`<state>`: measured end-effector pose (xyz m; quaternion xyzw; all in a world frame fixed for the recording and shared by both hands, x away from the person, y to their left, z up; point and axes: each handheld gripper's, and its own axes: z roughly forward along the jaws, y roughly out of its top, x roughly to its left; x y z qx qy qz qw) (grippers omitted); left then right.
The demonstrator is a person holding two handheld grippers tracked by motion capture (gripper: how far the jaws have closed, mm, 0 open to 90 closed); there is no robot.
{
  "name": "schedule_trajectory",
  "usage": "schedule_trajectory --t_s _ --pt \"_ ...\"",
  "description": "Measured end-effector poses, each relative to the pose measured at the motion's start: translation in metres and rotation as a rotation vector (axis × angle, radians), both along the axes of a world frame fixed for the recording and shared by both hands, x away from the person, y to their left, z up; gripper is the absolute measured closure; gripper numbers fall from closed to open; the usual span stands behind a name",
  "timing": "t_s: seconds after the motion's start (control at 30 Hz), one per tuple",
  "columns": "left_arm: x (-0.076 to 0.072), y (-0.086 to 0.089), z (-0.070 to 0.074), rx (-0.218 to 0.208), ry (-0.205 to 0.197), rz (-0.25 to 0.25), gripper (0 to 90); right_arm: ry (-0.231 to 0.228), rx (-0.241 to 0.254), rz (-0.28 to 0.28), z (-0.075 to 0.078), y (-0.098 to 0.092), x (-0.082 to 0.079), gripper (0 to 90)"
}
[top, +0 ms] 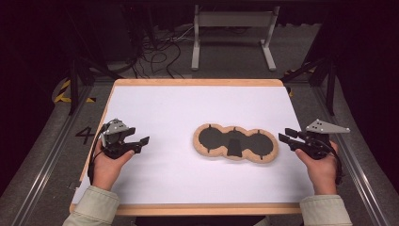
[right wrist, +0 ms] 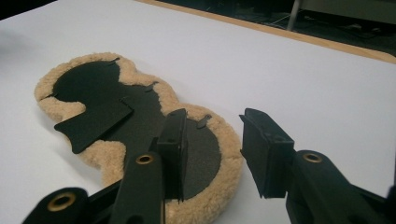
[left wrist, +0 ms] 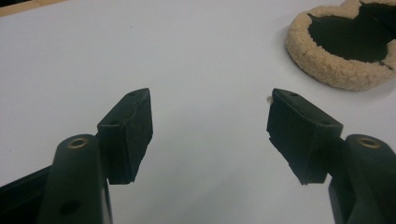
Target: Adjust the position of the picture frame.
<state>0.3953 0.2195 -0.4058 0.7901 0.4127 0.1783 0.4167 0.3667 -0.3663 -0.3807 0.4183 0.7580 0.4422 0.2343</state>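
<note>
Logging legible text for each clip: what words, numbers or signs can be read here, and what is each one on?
"4": dark number on the grey floor left of the table, high view.
Yellow-and-black hazard stripes on the floor beyond it: a marking, no text.
Fleece pad, left gripper and right gripper: no readable text in any view.

Fleece pad (left wrist: 341, 51) cut off at top right edge, left gripper view; near end hidden behind tongs, right gripper view.
</note>
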Motion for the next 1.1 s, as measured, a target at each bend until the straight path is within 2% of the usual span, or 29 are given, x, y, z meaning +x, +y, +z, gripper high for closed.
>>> schedule_trajectory --t_s 0.17,0.87,1.1 --pt "0.0012 0.0002 0.0003 -0.006 0.008 0.000 31.3 0.001 0.003 -0.015 0.0008 -0.0018 -0.0013 60.7" --pt "-0.0005 -0.0007 0.0018 -0.007 0.004 -0.008 30.0 -0.009 -0.002 -0.008 0.0024 -0.0009 -0.0003 61.9" --pt "0.0003 -0.0021 0.0010 -0.006 0.009 -0.007 30.0 0.015 -0.007 -0.013 -0.0017 0.0017 0.0052 63.6"
